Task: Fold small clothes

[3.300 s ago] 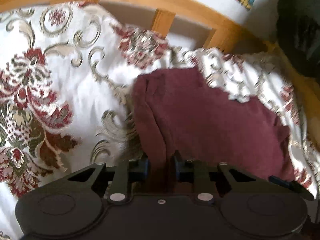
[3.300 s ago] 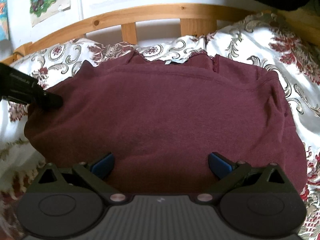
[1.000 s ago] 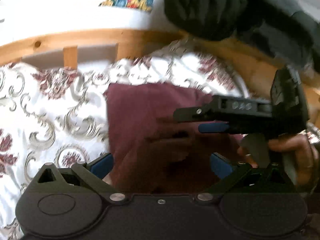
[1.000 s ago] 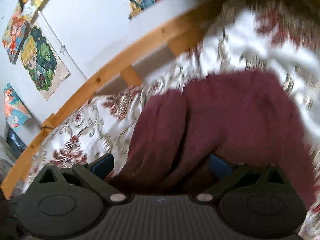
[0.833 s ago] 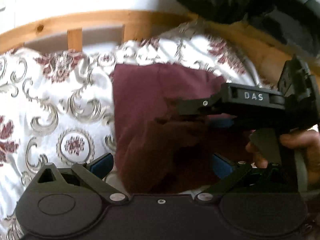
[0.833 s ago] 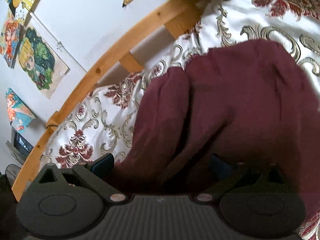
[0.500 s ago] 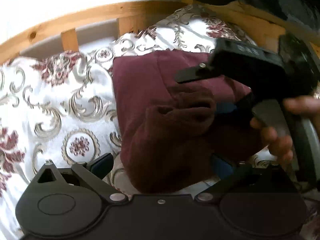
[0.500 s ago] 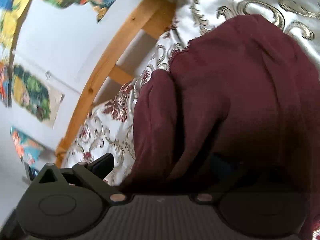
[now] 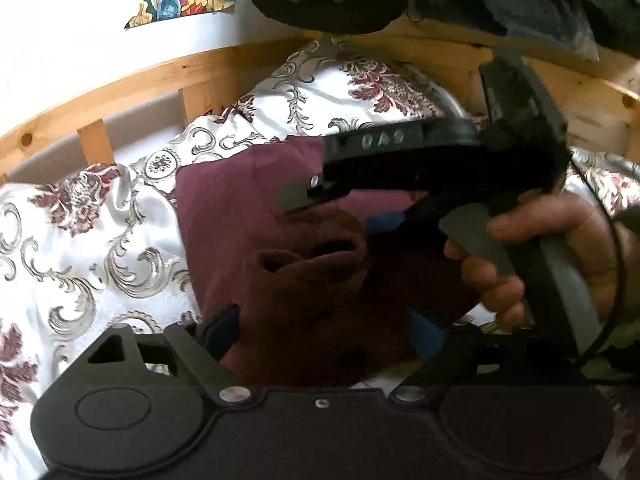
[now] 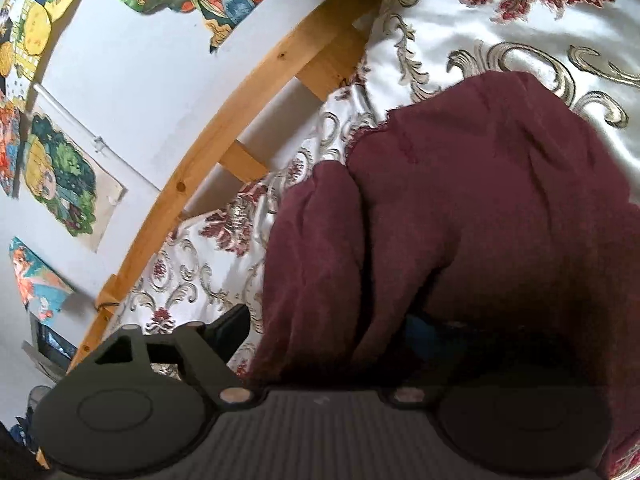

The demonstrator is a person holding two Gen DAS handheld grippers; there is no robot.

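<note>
A dark maroon knitted garment (image 9: pixel 256 208), bunched into thick rolls and folds, lies on a glossy white bedspread patterned with red flowers and grey-gold scrolls (image 9: pixel 100 240), near a curved pale wooden bed rail with short upright slats (image 9: pixel 132 84). The left gripper (image 9: pixel 324 330), a black 2-finger tool with blue pads, has its jaws closing; a rolled fold of the garment sits between them, bulging up over the near edge, but the pads stand wide and whether they press on the cloth cannot be told. From the left wrist view the right gripper (image 9: pixel 332 210) reaches in from the right side, held by a hand (image 9: pixel 552 248) wrapped around its grey handle, its fingers (image 9: pixel 298 196) over the top of the garment. In the right wrist view its jaws are closing too, with a thick hanging fold of the same garment (image 10: pixel 480 220) between them; the right pad is buried in shadowed cloth. Colourful cartoon posters (image 10: pixel 60 184) hang on the white wall (image 10: pixel 140 64) behind the rail.
</note>
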